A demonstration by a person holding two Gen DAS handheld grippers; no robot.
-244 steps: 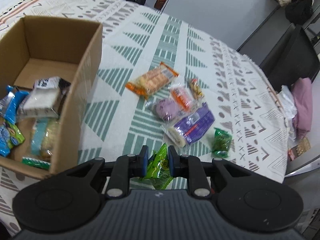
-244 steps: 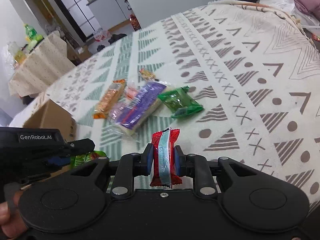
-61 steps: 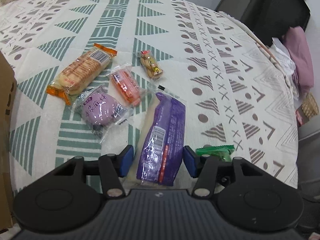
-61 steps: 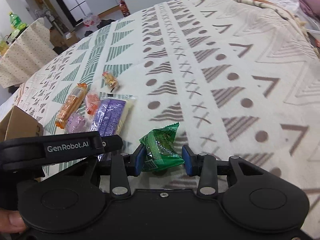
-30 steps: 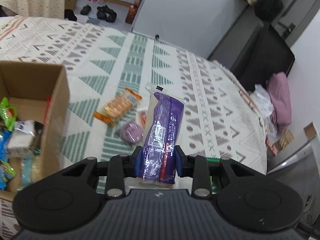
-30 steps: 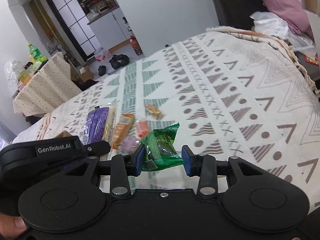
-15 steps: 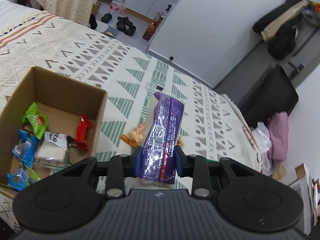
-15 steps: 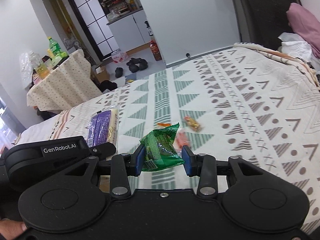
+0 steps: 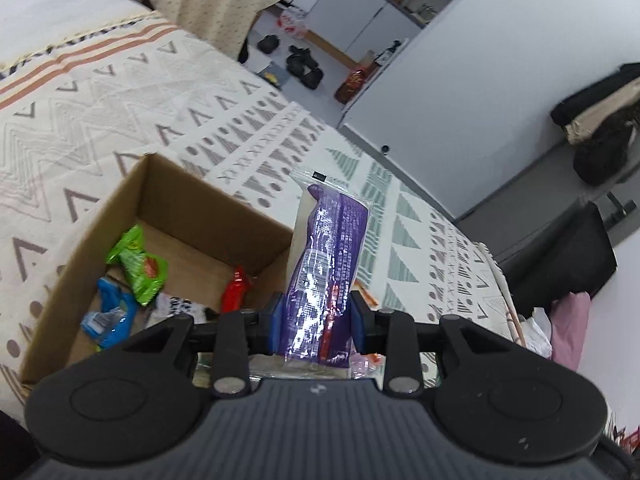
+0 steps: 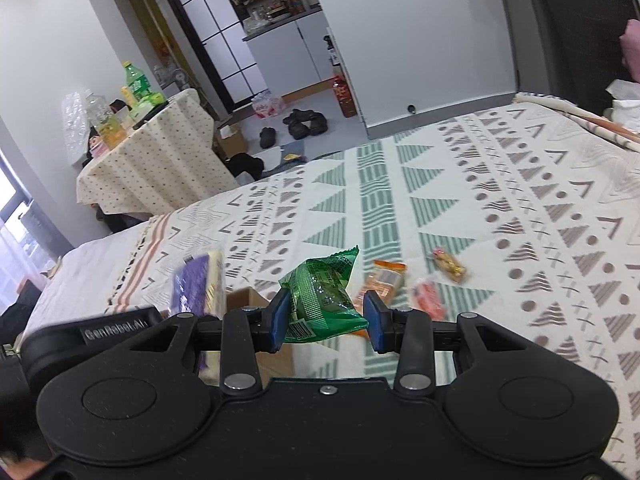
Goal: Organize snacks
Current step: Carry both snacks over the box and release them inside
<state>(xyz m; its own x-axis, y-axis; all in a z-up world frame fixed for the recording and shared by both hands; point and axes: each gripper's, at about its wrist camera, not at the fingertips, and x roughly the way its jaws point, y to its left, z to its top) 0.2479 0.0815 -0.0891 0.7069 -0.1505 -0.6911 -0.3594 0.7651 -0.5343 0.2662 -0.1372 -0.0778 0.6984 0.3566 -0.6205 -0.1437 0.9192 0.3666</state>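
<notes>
My left gripper (image 9: 316,322) is shut on a long purple snack packet (image 9: 326,268), held upright above the right edge of an open cardboard box (image 9: 120,204). In the box lie a green packet (image 9: 138,264), a blue one (image 9: 106,314), a red one (image 9: 236,290) and others. My right gripper (image 10: 326,322) is shut on a green snack packet (image 10: 324,296). In the right wrist view the purple packet (image 10: 196,284) and a corner of the box (image 10: 250,298) show at the left. Orange packets (image 10: 384,280) and a small sweet (image 10: 448,266) lie on the patterned cloth (image 10: 520,220).
The cloth-covered bed (image 9: 100,92) drops to a floor with shoes (image 10: 304,126) and a red bottle (image 10: 344,98). A side table under a dotted cloth (image 10: 152,160) carries bottles. A dark chair (image 9: 560,252) and pink fabric (image 9: 570,324) stand to the right.
Both grippers have lifted their packets off the cloth and moved left toward the box; the left one now hangs over the box's right edge.
</notes>
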